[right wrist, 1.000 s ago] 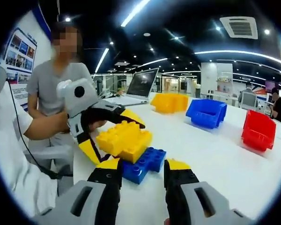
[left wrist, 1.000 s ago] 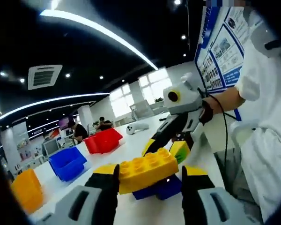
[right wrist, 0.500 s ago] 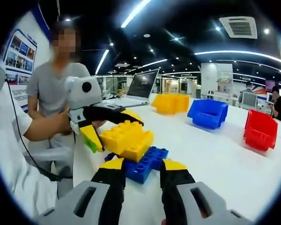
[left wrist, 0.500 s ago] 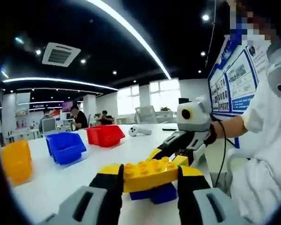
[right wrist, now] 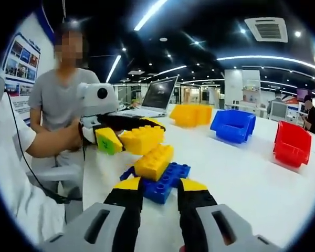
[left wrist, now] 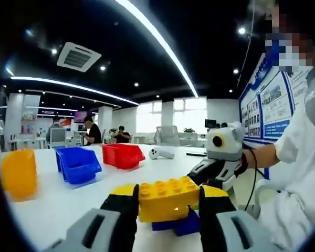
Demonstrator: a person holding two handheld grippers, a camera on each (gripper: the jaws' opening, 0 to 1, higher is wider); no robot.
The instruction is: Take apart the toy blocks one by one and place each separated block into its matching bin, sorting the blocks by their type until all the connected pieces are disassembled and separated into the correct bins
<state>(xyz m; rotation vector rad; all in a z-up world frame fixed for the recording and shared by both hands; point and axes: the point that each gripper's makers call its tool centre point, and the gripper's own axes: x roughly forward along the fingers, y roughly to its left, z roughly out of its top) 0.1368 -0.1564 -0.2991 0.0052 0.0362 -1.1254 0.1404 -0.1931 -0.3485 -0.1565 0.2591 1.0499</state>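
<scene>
A white table (right wrist: pixel 262 178) carries everything. On it in the right gripper view stand three bins: yellow bin (right wrist: pixel 191 114), blue bin (right wrist: pixel 232 126) beside it, red bin (right wrist: pixel 290 146) nearest the right edge, all well apart from the blocks. A laptop (right wrist: pixel 156 98) sits open at the far side near a standing person (right wrist: pixel 58 100).

In the left gripper view the left gripper (left wrist: pixel 165 202) has its jaws closed against the two ends of a yellow block (left wrist: pixel 168 198), holding it above the blue block (left wrist: pixel 179 224); whether the two still touch is hard to tell from this angle. In the right gripper view that yellow block is lifted clear in the left gripper, apart from a second yellow block (right wrist: pixel 154 161) that sits on the blue block.

The right gripper (right wrist: pixel 160 186) has its jaws pinched on the near end of the blue block, which rests on the table just in front of it.

A small white object (left wrist: pixel 161 154) lies beyond the red bin in the left gripper view.
</scene>
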